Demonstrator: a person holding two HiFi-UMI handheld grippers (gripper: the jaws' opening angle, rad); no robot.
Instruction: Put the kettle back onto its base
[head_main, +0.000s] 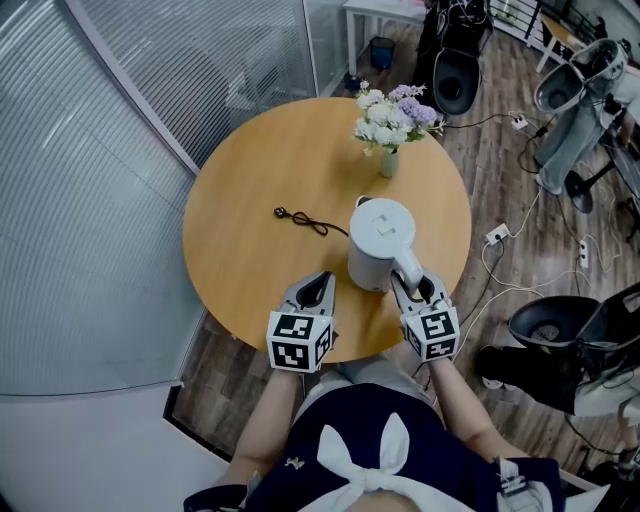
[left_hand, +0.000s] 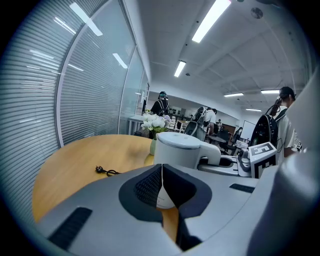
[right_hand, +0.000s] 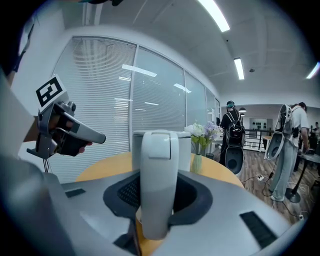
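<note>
Jaws on your right gripper (head_main: 418, 290) pinch the handle (right_hand: 159, 170) of the kettle (head_main: 380, 235) from both sides, and the handle stands upright between the pads. Jaws on your left gripper (head_main: 320, 285) are pressed together on nothing, just beside the kettle on its near left side.

You have the kettle upright on the round wooden counter (head_main: 250, 260), its handle turned toward you. No separate base shows anywhere on the wood. The power cord (head_main: 318, 226) runs from its loose plug (head_main: 283, 212), left of the kettle, straight to the kettle's foot. From that I judge the base is underneath and the kettle is already down on it, or very nearly. Whether it sits fully home you cannot confirm here: from above the body covers the foot, and in both gripper views the gripper housings hide it. If that reading is right, what is left for you is small. Make sure the kettle rests level, let go of the handle and draw the right gripper back.

As for what holds what, the kettle's lid (head_main: 381, 218) is shut, so you cannot tell if there is water inside. Beyond the kettle, on its far side and a little apart from it, a small vase (head_main: 388, 162) holds a bunch of white and pale purple flowers (head_main: 395, 115). Whether the vase has water cannot be made out.
</note>
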